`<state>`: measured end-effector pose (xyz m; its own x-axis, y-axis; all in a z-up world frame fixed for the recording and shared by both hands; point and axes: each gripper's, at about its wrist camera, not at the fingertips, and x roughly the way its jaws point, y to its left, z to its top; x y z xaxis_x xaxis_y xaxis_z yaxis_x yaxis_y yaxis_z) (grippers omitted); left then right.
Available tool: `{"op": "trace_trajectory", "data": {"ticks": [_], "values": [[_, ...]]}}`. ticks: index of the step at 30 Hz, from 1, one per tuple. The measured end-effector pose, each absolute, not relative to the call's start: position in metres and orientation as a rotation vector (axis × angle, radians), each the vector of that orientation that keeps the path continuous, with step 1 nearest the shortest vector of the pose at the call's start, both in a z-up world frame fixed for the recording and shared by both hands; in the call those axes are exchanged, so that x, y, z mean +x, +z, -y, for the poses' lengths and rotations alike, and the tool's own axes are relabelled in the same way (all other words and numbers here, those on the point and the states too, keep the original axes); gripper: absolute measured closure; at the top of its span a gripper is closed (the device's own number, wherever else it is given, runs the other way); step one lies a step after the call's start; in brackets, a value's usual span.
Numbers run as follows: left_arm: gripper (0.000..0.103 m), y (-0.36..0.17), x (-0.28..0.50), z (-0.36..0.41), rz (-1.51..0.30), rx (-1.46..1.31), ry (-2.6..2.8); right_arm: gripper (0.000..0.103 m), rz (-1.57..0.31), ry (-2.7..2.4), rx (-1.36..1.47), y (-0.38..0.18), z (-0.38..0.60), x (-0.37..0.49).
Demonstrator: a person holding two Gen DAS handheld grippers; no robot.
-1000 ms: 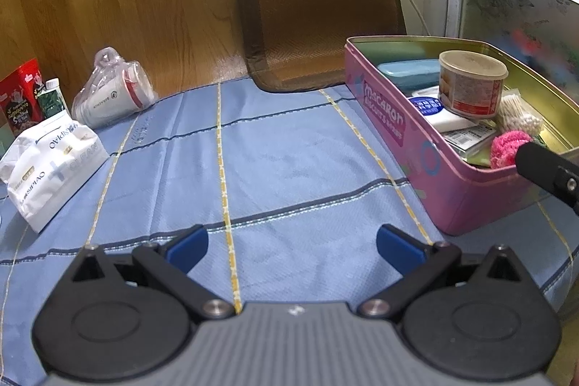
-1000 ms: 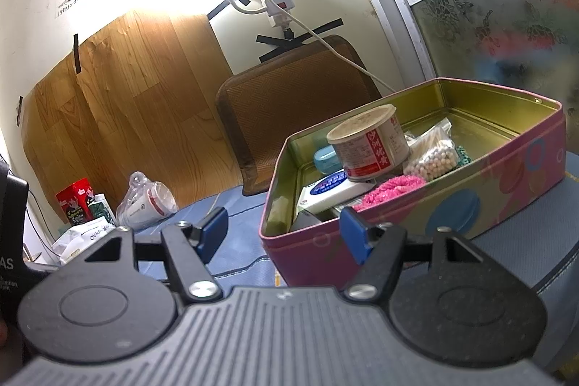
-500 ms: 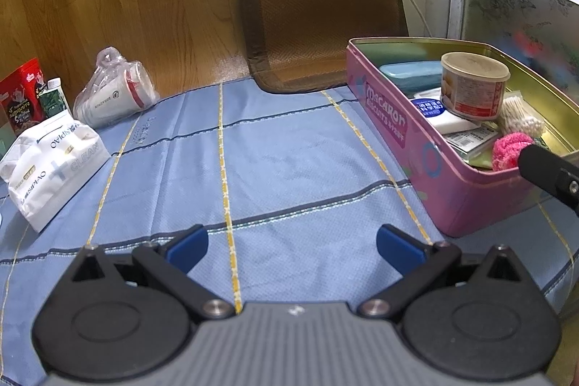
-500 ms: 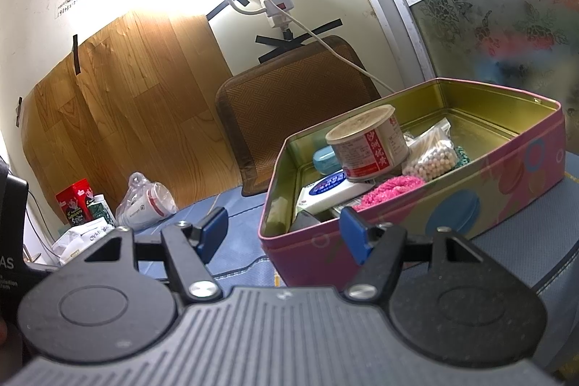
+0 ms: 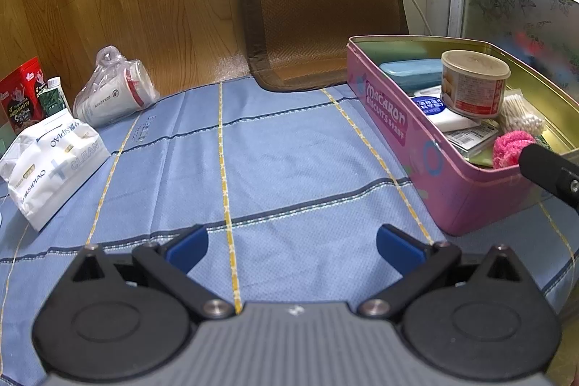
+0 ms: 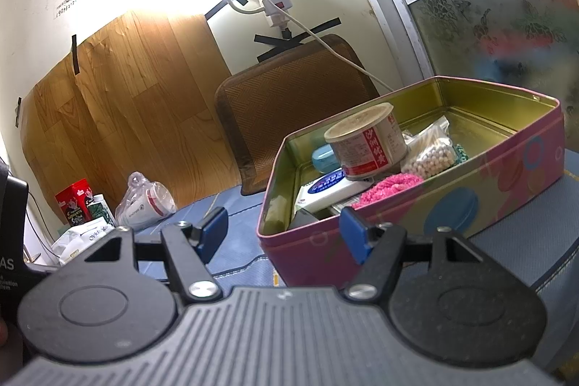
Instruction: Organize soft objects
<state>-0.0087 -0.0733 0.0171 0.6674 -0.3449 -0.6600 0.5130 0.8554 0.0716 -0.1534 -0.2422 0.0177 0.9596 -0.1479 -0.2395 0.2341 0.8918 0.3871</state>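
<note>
Black gripper [image 5: 292, 246], blue pads [image 5: 186, 246]

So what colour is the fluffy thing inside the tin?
Bright pink; the fluffy thing lies in the pink tin, clearest in the right wrist view.

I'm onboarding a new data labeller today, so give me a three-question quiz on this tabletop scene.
1. True or false: the left gripper holds something.
2. Which fluffy item lies in the pink tin: A) pink fluffy cloth B) grey sock C) yellow sponge?
3. Fill in: the white tissue pack lies on the blue ____.

Key: 1 false, both grippers are open and empty, right gripper included. 2 A, pink fluffy cloth. 3 tablecloth.
</note>
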Motion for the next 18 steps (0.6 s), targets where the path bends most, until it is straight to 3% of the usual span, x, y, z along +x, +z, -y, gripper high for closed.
{"op": "trace_trajectory", "data": {"ticks": [16, 18], "values": [[0.000, 0.0141, -0.0109, 0.0733, -0.674, 0.260, -0.506, 0.033, -0.202, -0.204, 0.424, 0.0175, 0.2416, -0.1547], [0.000, 0.0154, -0.0140, 0.0729, -0.656, 0.263, -0.517, 0.037, -0.188, -0.197, 0.411, 0.0182, 0.2395, -0.1571]]}}
